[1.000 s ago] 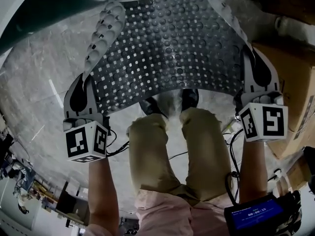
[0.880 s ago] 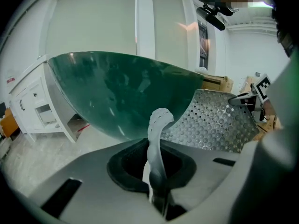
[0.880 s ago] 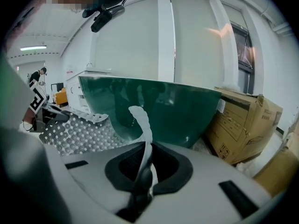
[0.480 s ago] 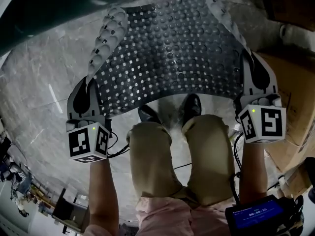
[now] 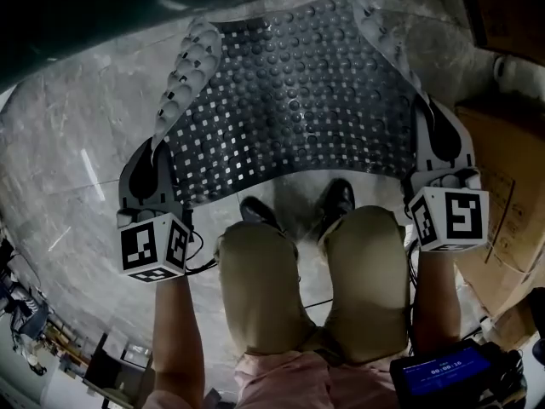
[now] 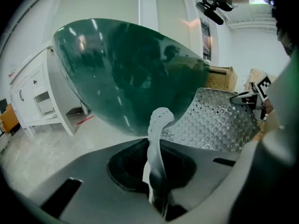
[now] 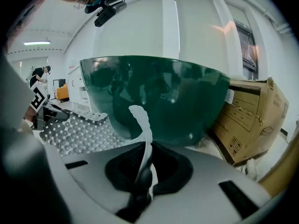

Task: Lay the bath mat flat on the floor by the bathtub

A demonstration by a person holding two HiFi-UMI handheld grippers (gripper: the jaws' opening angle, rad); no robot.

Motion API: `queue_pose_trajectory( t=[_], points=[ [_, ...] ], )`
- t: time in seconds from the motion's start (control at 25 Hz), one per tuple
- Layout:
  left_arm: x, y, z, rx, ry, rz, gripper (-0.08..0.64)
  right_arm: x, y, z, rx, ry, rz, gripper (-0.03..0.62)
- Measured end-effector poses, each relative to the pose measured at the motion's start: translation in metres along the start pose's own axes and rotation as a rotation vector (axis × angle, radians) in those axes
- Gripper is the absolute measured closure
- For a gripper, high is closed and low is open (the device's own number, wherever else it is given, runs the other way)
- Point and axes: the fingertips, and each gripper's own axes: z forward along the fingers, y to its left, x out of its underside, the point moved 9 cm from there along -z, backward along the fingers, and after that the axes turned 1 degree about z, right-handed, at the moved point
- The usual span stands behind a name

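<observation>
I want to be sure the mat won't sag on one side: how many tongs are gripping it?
2. The left tongs pinch the bath mat at its left edge; the right tongs pinch its right edge. Both show fully, so none is hidden.

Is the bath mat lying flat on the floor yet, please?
No, the left tongs and right tongs hold the bath mat up by its near corners.

One mat (image 5: 298, 100), two grippers (image 5: 156, 149) (image 5: 424, 113), one tub (image 6: 131, 73)

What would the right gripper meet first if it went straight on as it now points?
Probably the dark green bathtub, straight ahead of the right gripper, past the grey studded bath mat edge it grips; depth unclear.
</observation>
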Motion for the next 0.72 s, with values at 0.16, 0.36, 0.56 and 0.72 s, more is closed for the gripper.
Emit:
queue_pose_trajectory(
  t=[0.16, 0.36, 0.56, 0.72],
  points=[
    [0.004, 0.002, -0.002, -0.007, 0.000, -0.006, 0.520, 0.002, 0.001, 0.000, -0.004, 0.006, -0.010, 0.565],
    [0.010, 0.005, -0.006, -0.018, -0.005, -0.006, 0.520, 0.004, 0.001, -0.003, -0.005, -0.002, -0.012, 0.565],
    [0.015, 0.007, -0.009, -0.012, -0.014, -0.018, 0.520, 0.006, 0.002, -0.004, 0.002, -0.007, -0.006, 0.563],
    [0.017, 0.011, -0.003, -0.015, -0.020, -0.020, 0.520, 0.008, 0.002, -0.001, 0.000, 0.001, -0.017, 0.565]
  ],
)
